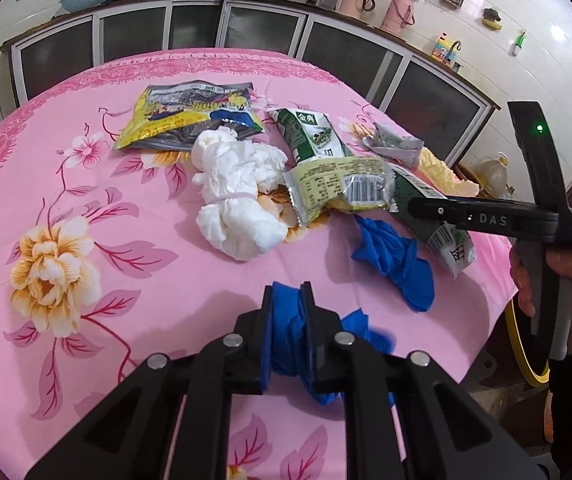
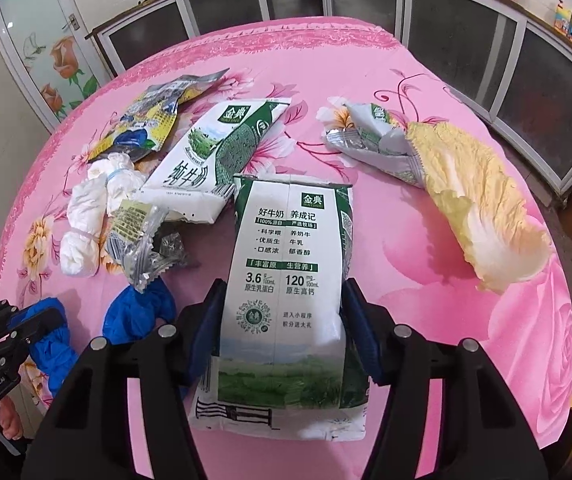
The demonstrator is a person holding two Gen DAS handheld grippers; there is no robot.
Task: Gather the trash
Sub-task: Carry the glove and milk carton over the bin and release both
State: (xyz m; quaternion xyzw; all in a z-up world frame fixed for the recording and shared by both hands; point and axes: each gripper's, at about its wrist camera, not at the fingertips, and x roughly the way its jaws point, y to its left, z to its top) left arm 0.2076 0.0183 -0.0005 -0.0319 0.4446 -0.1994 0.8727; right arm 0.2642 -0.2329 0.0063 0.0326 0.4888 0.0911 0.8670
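Two grippers at work over a round table (image 2: 465,320) spread with a pink flowered cloth. Left gripper (image 1: 289,294) clenched on a crumpled blue glove (image 1: 286,332), bunched between its pads near the table's near edge, loose ends trailing out to the right. Right gripper (image 2: 284,292) grasping a flattened green-and-white milk carton (image 2: 286,264), pads pressed against its two long sides, printed panel facing up, top end pointing toward the table's middle.

Spread across the middle of the table: a wad of white tissue (image 1: 238,196) bound with a thin band, a yellow-and-blue snack bag (image 1: 190,116) toward the far edge, a second flattened milk carton (image 2: 214,152) beside it, and a small pale-green wrapper (image 1: 337,188) with a barcode, touching the tissue. Second blue glove (image 1: 395,260) loose on the cloth, just right of the one held. Toward the right edge, a torn silver-lined carton (image 2: 369,140) touching a yellowed cabbage leaf (image 2: 481,196).

Seen from the left wrist, a hand (image 1: 565,280) on the right gripper's handle at the table's right edge.
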